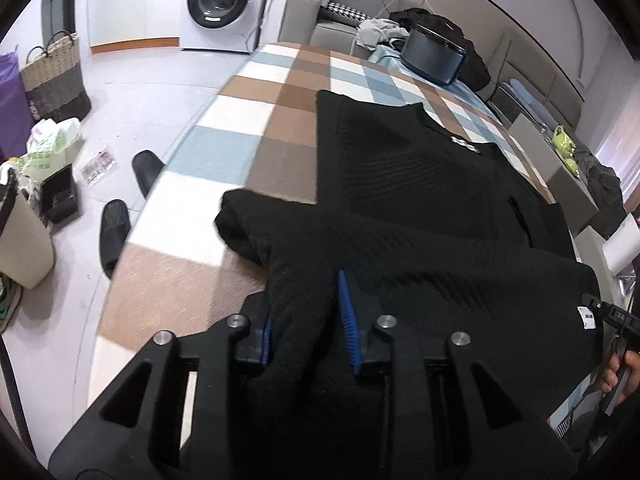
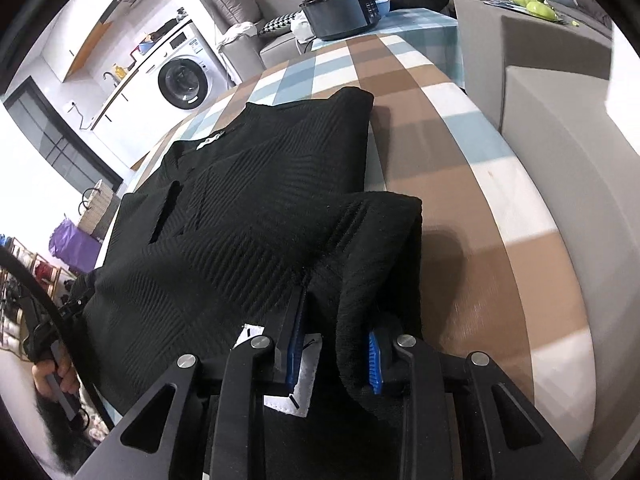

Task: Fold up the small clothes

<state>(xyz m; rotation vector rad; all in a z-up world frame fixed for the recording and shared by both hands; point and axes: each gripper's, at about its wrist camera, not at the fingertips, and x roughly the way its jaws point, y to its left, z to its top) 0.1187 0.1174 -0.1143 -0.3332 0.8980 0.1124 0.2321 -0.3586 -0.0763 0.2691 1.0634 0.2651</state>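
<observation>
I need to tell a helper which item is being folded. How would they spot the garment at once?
Find the checked brown, blue and white table cover in front of the washing machine. On it lies the black ribbed knit sweater, its near hem pinched by the left gripper and right gripper. It is the only garment spread flat, with a white neck label.

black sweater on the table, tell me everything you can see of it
The black sweater is a ribbed knit lying mostly flat on the checked tablecloth, collar far, a white label at the neck. Its sleeves are folded in. Both the left gripper and right gripper have their jaws clamped on the near hem.
</observation>
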